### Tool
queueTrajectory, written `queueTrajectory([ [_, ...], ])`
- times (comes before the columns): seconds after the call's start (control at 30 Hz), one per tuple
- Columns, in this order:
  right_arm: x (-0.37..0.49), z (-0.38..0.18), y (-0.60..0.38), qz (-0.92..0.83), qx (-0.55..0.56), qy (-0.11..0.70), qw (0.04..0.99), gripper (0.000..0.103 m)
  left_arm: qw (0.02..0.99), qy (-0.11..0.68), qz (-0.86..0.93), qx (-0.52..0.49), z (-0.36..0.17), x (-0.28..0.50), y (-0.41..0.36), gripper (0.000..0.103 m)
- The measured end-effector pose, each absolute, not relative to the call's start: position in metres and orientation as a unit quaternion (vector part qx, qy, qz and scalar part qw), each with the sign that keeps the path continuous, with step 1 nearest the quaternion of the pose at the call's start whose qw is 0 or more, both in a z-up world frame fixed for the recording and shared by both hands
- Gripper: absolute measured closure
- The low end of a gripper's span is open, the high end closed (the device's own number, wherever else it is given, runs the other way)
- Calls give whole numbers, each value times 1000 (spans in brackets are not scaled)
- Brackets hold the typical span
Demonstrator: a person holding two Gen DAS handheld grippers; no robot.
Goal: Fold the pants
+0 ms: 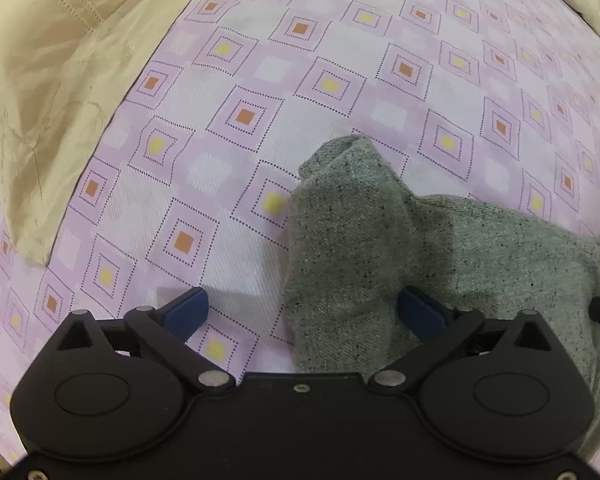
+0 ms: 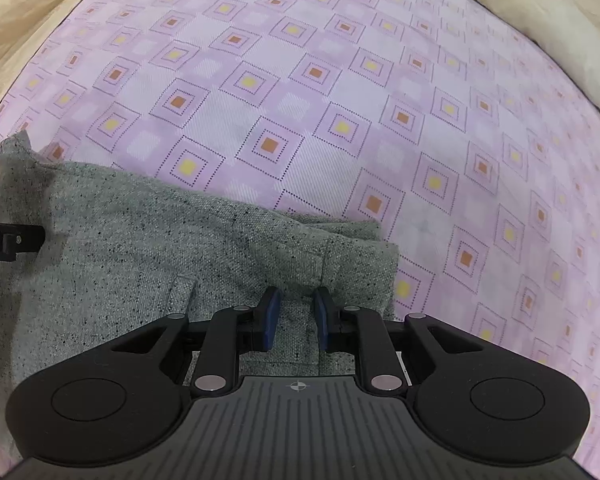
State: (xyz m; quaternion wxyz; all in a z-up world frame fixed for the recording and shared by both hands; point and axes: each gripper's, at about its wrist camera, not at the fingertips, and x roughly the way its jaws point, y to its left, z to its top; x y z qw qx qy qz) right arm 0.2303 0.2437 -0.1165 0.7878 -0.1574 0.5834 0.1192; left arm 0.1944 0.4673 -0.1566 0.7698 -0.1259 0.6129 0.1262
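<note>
Left fingers [image 1: 184, 308] spread, released; right fingers [image 2: 270, 312] narrow, grip unclear; pants [image 2: 140, 240] near edge hidden.

A bed fills both views, covered by a pink-lilac bedsheet [image 1: 340, 60] printed with dotted diamonds, each holding a small orange or yellow square. Ahead and to the left of the fingers lies a beige quilt [image 1: 40, 80] with a stitched seam — creased, its edge draped over the sheet. Ahead to the right sits a cream pillow [image 2: 540, 12], bunched at the far corner. The light is soft and even — shadows are faint.
</note>
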Motion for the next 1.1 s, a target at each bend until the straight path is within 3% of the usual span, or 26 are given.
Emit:
queueTrajectory([
  [0.43,242,-118,243,119,-149,593,783,83,773,606,137,-130,-152,190,468,1],
  [0.53,243,-115,235,120,-129,595,784,83,777,602,138,-122,-138,183,460,10],
  [0.87,202,-74,207,134,-94,576,801,82,802,572,132,-108,-78,135,420,10],
  [1.0,171,-48,195,151,-84,558,811,70,811,560,130,-106,-55,113,397,10],
  [1.1,149,-31,186,161,-80,545,819,68,813,557,135,-105,-42,95,382,8],
])
